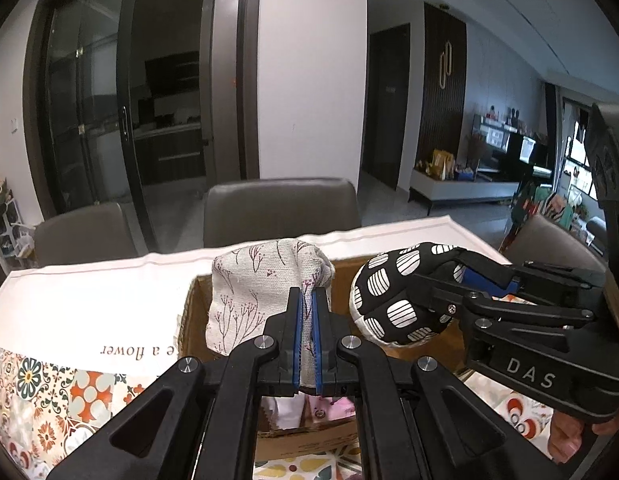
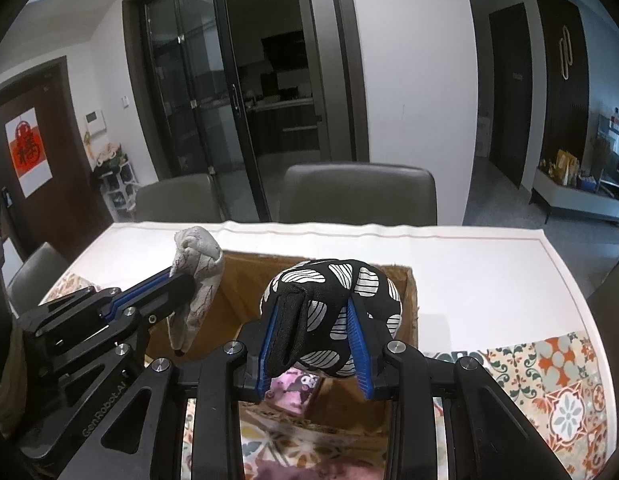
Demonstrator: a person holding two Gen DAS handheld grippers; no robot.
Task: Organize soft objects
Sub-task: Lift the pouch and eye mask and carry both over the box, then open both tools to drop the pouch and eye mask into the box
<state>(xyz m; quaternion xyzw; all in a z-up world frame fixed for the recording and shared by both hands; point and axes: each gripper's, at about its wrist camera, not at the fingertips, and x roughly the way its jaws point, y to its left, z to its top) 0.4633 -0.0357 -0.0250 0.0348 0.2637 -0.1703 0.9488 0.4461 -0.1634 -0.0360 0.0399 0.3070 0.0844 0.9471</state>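
Left tool (image 1: 308,300): clenched on a fold of the beige floral cloth pouch (image 1: 265,288) — the blue pads (image 1: 296,332) pinch the fabric with almost no gap between them.
Beige floral cloth pouch: hangs from the left tool above the cardboard box (image 1: 197,320), over the box's 9 o'clock side; in the right wrist view it appears at 10 o'clock, bunched at its top (image 2: 197,264).
Right tool (image 2: 313,340): grasping the black-and-white patterned mitt (image 2: 333,300); its blue pads (image 2: 359,344) press on both flanks of the padded body, jaws part-way apart around it.
Black-and-white patterned mitt: held above the open box, at 3 o'clock of the pouch in the left wrist view (image 1: 397,292); a black loop of fabric lies against the left pad in the right wrist view.
Cardboard box: open-topped, standing on the counter (image 2: 489,272); inside it, near its 6 o'clock wall, lies a pink printed item (image 2: 297,390) — what it is cannot be told.
Counter: covered by a white cloth with a tiled floral border (image 1: 41,392).
Chairs (image 1: 281,208): grey-backed, pushed in along the counter's far edge at 12 o'clock.
Hand (image 1: 569,440): partly seen at 4 o'clock in the left wrist view, around the right tool's grip.
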